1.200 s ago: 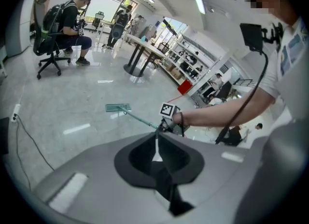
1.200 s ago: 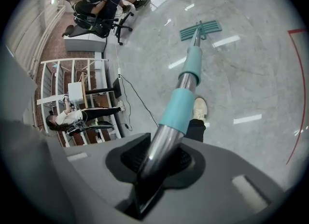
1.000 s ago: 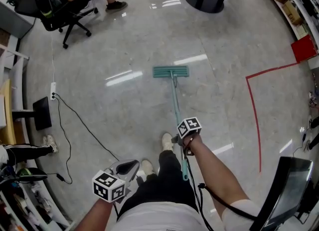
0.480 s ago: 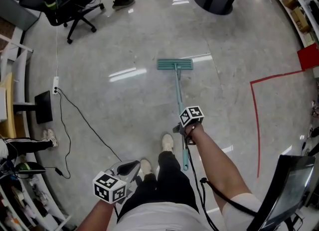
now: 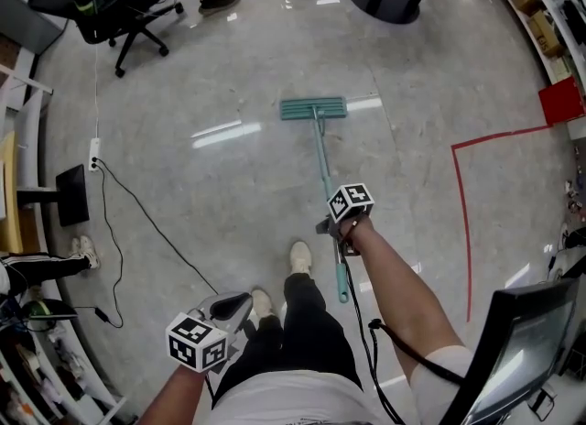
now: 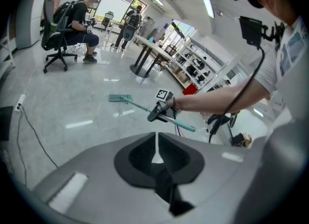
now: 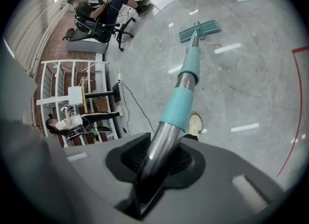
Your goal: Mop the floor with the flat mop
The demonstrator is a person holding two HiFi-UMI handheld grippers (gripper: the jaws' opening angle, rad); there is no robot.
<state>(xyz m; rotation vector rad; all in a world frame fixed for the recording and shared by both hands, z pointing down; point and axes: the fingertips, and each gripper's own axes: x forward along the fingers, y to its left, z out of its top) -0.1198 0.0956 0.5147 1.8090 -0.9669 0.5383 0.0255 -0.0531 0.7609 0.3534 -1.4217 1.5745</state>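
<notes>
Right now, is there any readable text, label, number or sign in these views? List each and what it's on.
No readable text in any view.
Left cube, right cube: black-and-white square patterns only, no letters or digits.
Mop: no print visible.
Shelf goods: any labels are too small and blurred to read.

Teal flat mop (image 5: 314,109), head on floor.

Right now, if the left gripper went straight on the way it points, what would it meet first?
Probably the mop handle beside the right gripper; depth is unclear, so it might reach bare floor first.
</notes>
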